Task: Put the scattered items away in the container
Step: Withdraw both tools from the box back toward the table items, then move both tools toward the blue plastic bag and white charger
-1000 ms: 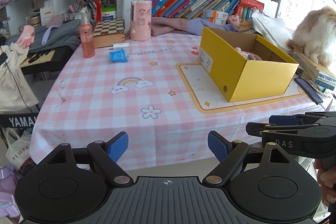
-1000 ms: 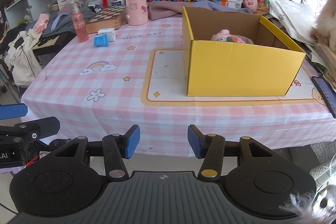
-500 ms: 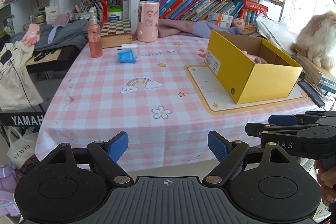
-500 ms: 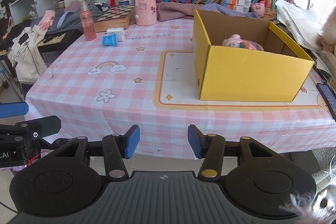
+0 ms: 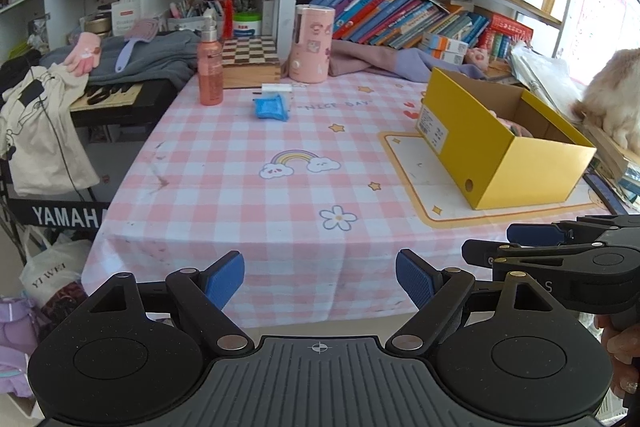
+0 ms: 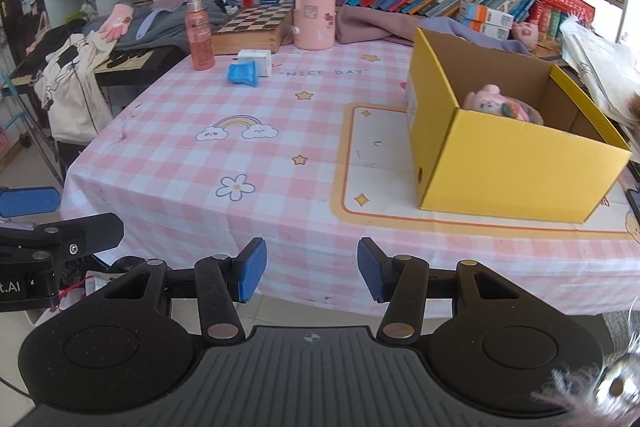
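Observation:
A yellow cardboard box (image 5: 500, 147) (image 6: 508, 163) stands on the right of the pink checked table; a pink plush toy (image 6: 492, 103) lies inside it. A blue packet (image 5: 271, 108) (image 6: 243, 73) and a small white box (image 5: 277, 88) (image 6: 255, 59) lie at the far left of the table. My left gripper (image 5: 320, 279) is open and empty, off the table's front edge. My right gripper (image 6: 312, 275) is open and empty, also short of the front edge. Each gripper shows at the side of the other's view.
A pink pump bottle (image 5: 209, 67), a pink cylinder canister (image 5: 311, 45) and a chessboard box (image 5: 250, 61) stand at the table's back. Bookshelves rise behind. A keyboard (image 5: 116, 99) with clothes is at the left. A fluffy animal (image 5: 612, 99) sits at the right.
Both grippers have drawn back and swung left; the table and box now look farther away and more to the right. Jaws stay open.

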### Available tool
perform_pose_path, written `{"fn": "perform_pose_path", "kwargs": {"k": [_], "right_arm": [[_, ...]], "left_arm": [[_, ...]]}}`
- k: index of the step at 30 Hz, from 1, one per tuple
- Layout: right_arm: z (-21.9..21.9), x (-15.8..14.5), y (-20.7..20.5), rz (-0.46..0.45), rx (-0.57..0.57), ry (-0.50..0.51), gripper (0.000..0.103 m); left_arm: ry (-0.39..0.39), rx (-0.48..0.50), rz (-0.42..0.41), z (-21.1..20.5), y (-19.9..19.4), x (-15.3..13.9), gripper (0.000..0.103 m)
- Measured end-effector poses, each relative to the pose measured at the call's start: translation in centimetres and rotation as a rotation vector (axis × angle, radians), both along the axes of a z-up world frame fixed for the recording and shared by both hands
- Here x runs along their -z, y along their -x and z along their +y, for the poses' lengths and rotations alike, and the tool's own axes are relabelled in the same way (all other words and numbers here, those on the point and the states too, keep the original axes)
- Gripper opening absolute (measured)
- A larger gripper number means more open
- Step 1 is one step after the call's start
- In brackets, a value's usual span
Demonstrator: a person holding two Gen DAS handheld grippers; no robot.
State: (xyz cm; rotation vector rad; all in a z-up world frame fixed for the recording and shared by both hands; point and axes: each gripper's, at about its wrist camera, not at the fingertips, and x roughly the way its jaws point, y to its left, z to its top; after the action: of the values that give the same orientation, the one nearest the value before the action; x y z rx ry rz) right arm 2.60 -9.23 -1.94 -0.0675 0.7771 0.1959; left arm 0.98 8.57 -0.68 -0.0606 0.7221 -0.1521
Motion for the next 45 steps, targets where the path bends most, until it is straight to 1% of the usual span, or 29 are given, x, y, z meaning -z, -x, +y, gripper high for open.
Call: {"fn": "perform_pose_path", "kwargs": {"k": [5, 10, 19, 27, 35, 41, 45], "right_arm": [[0.4, 0.3, -1.4, 0.002, -0.017, -0.003, 0.049], [0.7, 0.7, -3.6, 0.015, -0.027, -0.017, 0.049], [1.2, 0.9, -8.6, 0.021, -0.041, -0.035, 0.049], [1.6, 1.2, -13.7, 0.033, -0.05, -0.049, 0.049], [1.6, 1.4, -18.0, 0.043, -0.06, -0.05, 0.049], [2.0, 1.1, -20.9, 0.032, -0.062, -0.059, 0.049], [2.1, 0.5, -23.5, 0.008, -0.032, -0.075, 0.049]], "left_arm": [[-0.006, -0.014, 0.001, 0.3, -1.1, 0.2, 0.085], [-0.02, -0.026, 0.01, 0.5, -2.9, 0.4, 0.085], [-0.05, -0.026, 0.002, 0.9, -7.5, 0.3, 0.085], [-0.079, -0.052, 0.0, 1.5, -12.3, 0.4, 0.085], [-0.081, -0.078, 0.006, 1.8, -16.0, 0.7, 0.085], [-0.088, -0.081, 0.014, 1.8, -18.3, 1.2, 0.085], [-0.087, -0.082, 0.015, 1.7, -20.1, 1.5, 0.085]]}}
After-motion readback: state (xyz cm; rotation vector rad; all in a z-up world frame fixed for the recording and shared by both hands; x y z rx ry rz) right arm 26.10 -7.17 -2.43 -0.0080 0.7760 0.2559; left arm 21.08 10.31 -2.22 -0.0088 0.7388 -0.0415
